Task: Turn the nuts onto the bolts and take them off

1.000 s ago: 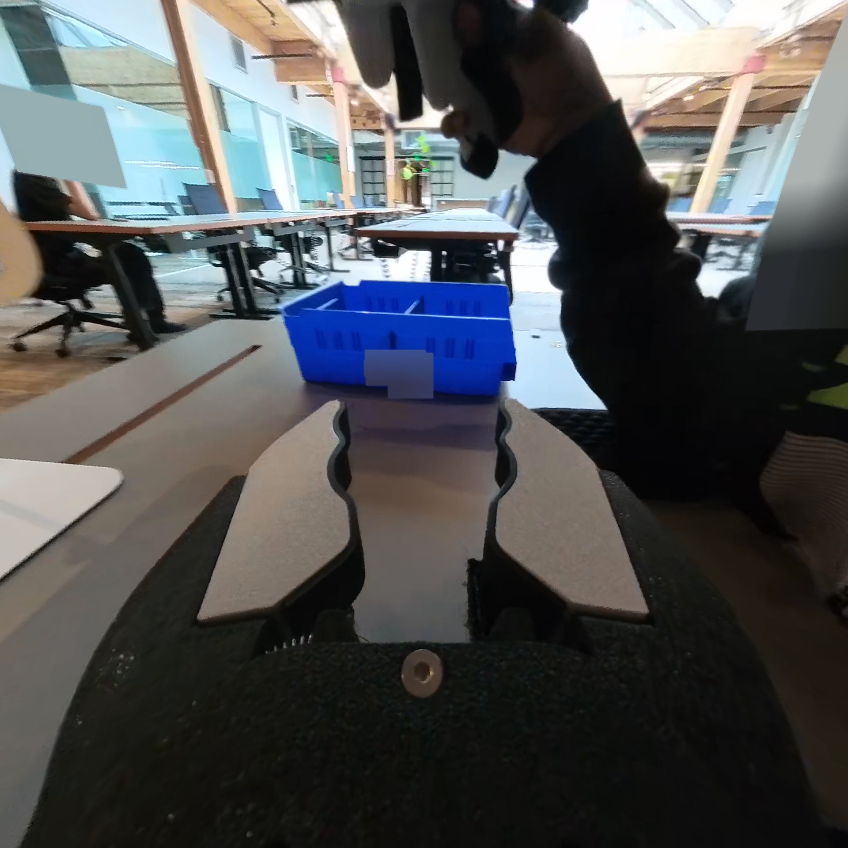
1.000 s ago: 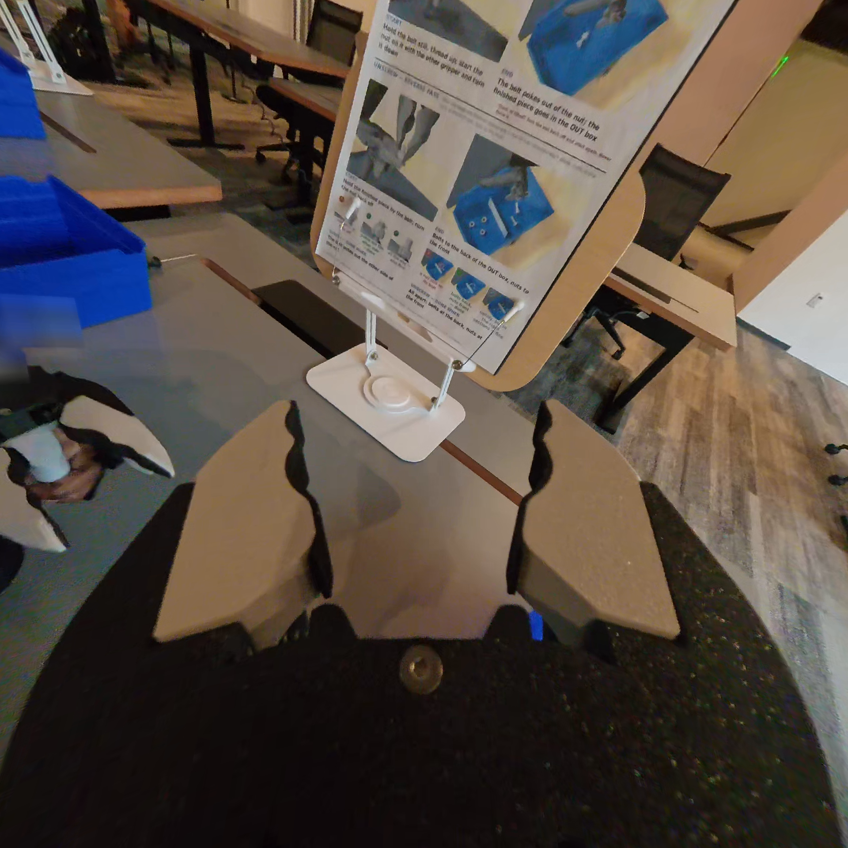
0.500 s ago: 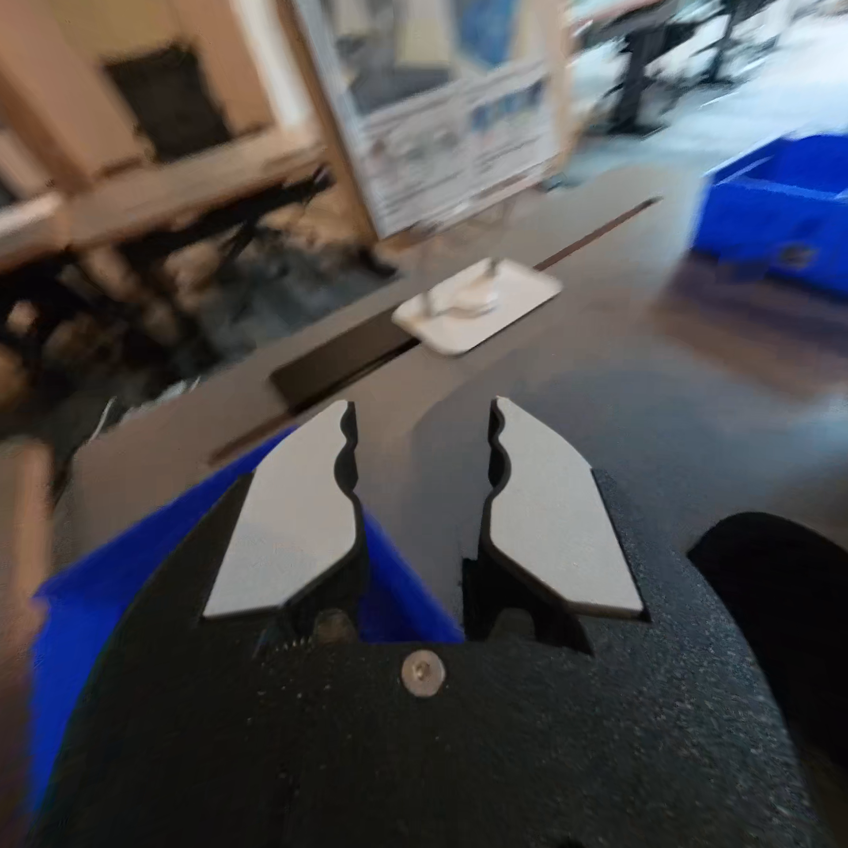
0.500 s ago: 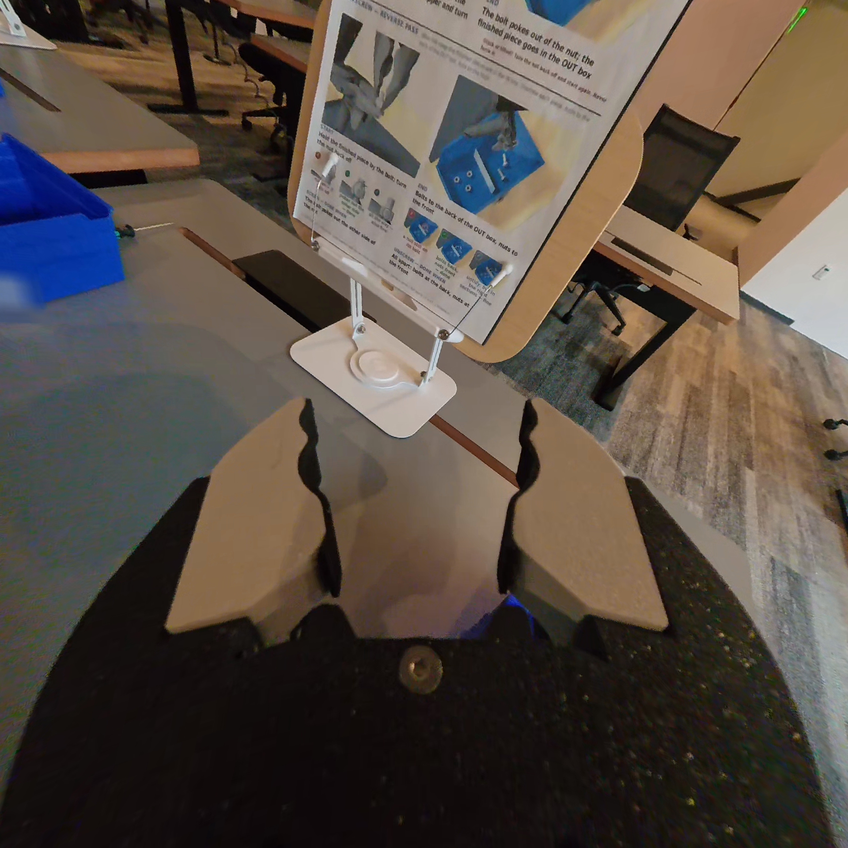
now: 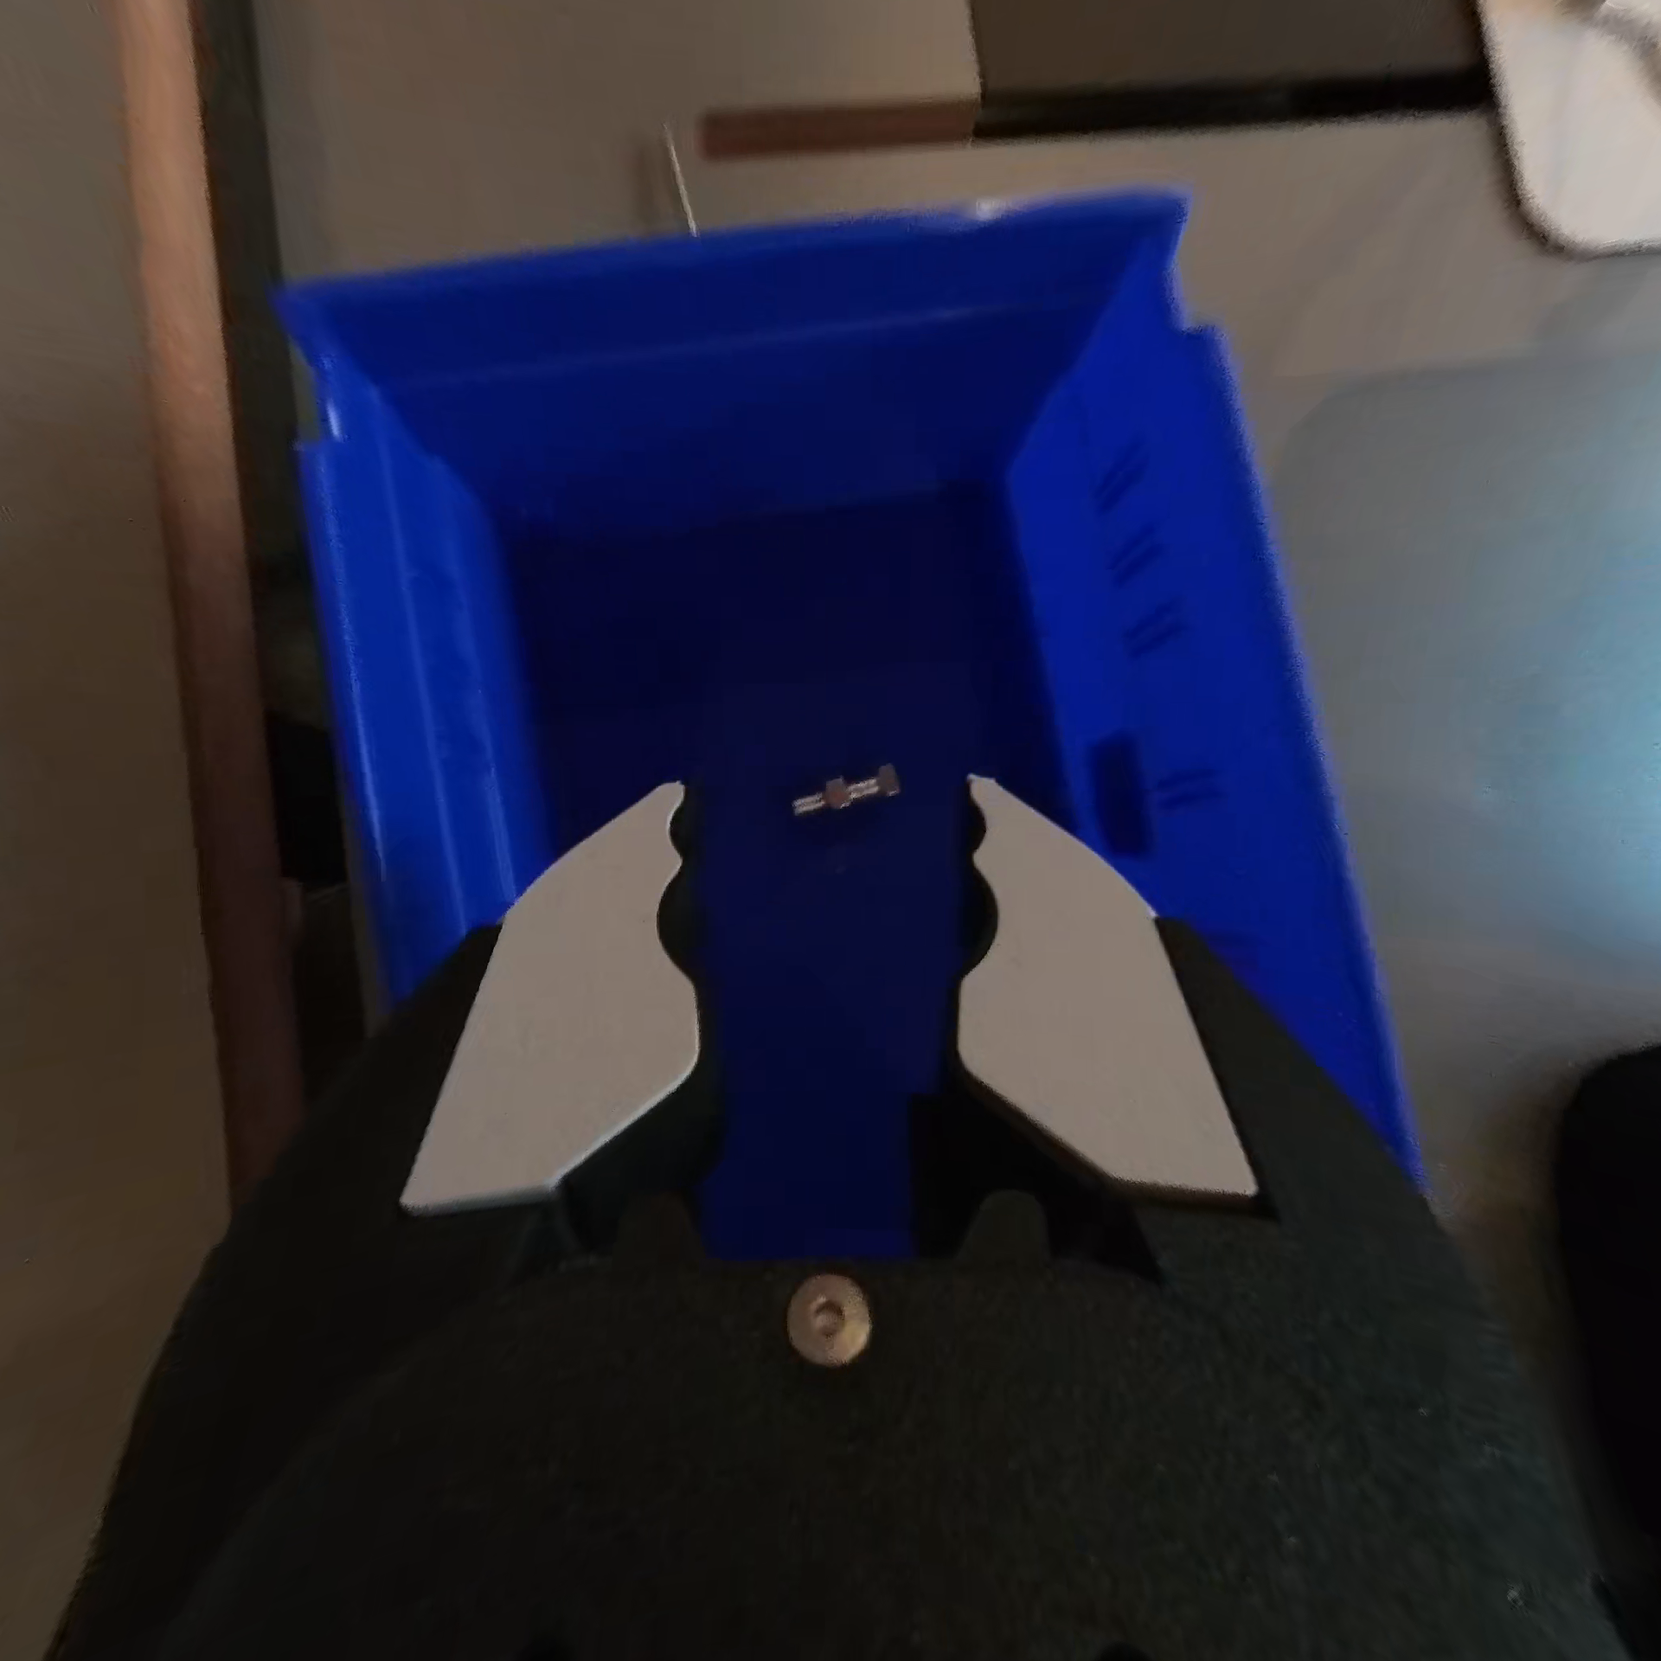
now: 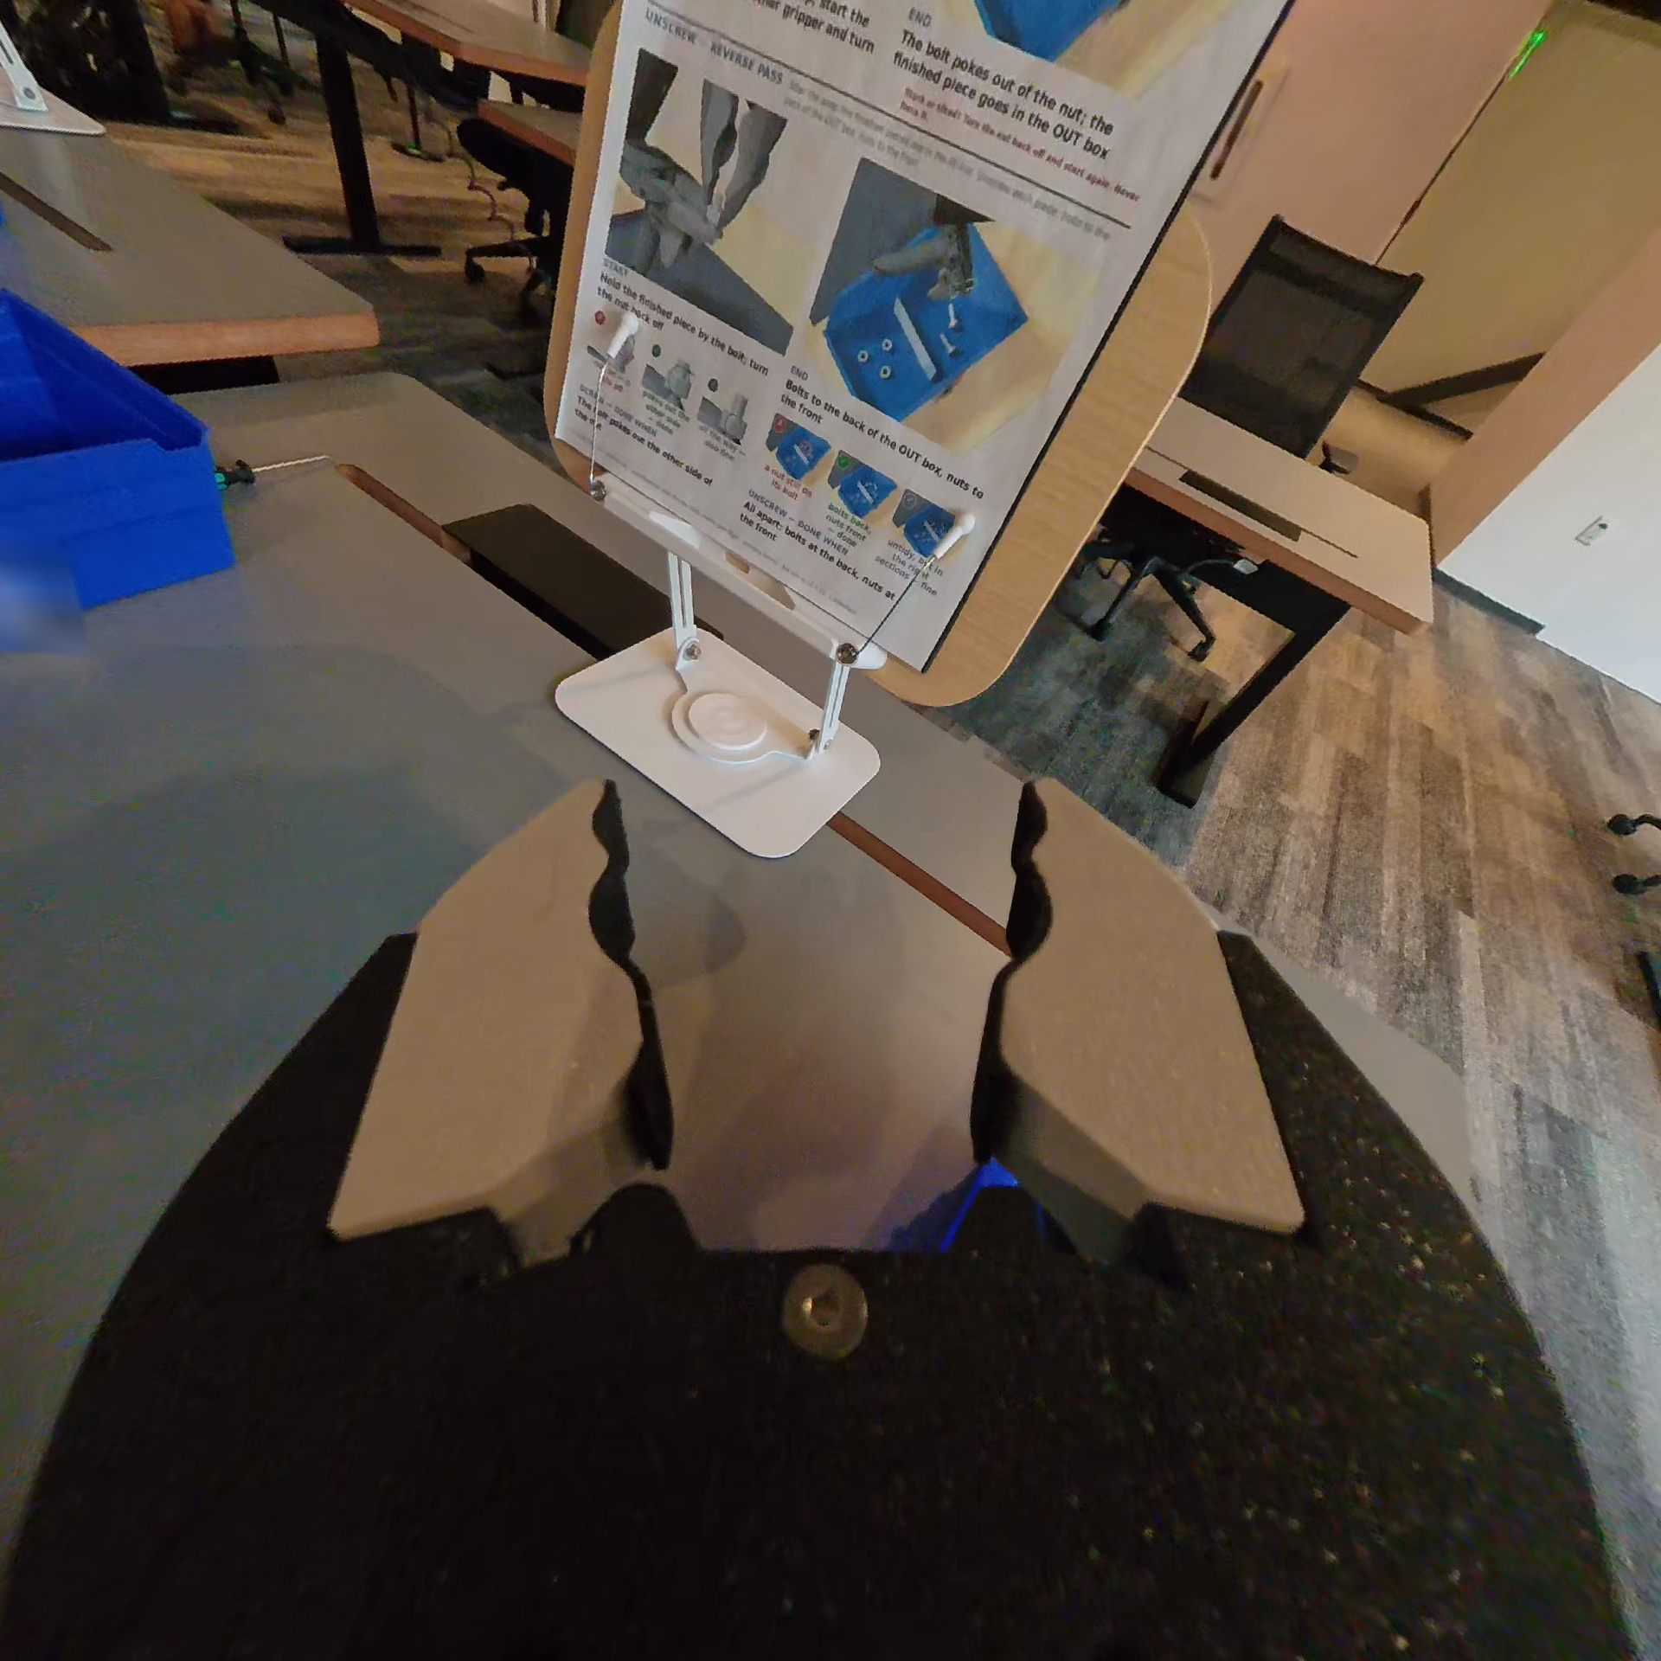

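Observation:
In the left wrist view, a small metal bolt with a nut on it (image 5: 845,795) lies on the floor of a blue bin (image 5: 1159,575). My left gripper (image 5: 825,795) is open and empty, pointing down into the bin, with the bolt between its fingertips and farther down. In the right wrist view, my right gripper (image 6: 813,795) is open and empty, low over the grey table (image 6: 270,764).
A second blue bin (image 6: 99,485) stands at the left of the right wrist view. An instruction sheet on a white stand (image 6: 719,728) is ahead of the right gripper. The table edge and the floor (image 6: 1438,854) are to its right. A wooden strip (image 5: 193,539) runs left of the bin. Some 65 cm of space lies between my two pairs of fingers.
My left gripper has swung from looking across the table to pointing down into the blue bin over the bolt. My right gripper has drifted slightly, still open.

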Motion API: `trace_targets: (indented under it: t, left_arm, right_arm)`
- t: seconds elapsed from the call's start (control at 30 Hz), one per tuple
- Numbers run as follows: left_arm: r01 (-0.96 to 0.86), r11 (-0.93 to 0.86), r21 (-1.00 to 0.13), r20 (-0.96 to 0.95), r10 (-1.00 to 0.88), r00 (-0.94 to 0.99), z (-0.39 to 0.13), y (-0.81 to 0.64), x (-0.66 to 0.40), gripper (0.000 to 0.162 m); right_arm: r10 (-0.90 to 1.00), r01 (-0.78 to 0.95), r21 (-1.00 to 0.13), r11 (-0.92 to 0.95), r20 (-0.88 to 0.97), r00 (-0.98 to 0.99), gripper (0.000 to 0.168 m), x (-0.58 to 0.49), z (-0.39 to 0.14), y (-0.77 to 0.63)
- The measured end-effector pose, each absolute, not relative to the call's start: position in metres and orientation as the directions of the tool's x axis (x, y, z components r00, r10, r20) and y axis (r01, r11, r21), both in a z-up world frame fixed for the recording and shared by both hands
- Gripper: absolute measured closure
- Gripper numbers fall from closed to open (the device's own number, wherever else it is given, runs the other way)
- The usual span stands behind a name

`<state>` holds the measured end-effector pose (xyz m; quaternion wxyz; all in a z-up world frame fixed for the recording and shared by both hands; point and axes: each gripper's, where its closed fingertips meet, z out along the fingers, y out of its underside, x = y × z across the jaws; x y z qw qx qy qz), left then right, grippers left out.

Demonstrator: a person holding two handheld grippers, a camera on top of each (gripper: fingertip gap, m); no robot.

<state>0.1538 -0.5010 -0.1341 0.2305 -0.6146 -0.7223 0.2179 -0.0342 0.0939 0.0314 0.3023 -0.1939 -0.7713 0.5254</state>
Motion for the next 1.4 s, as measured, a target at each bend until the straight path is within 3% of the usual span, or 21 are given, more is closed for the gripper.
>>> trace_targets:
  t: [0.2,0.47,0.97,1.4]
  left_arm:
    - [0.919,-0.004,-0.394,-0.012,1.000,-0.001,-0.169,-0.505,0.153,0.109]
    - [0.933,-0.262,-0.247,-0.032,0.964,0.263,-0.200,-0.502,0.148,0.110]
    - [0.761,-0.616,-0.203,0.003,0.777,0.630,-0.232,-0.492,0.147,0.117]
    - [0.703,-0.675,-0.226,0.021,0.718,0.696,-0.244,-0.486,0.146,0.142]
  right_arm:
    - [0.624,-0.022,-0.936,0.351,0.251,-0.740,0.089,-0.032,0.035,0.101]
    - [0.629,-0.019,-0.935,0.354,0.253,-0.735,0.091,-0.032,0.035,0.105]
    - [0.620,-0.004,-0.916,0.401,0.275,-0.735,0.094,-0.035,0.027,0.100]
    - [0.609,-0.011,-0.909,0.416,0.288,-0.739,0.095,-0.033,0.026,0.096]
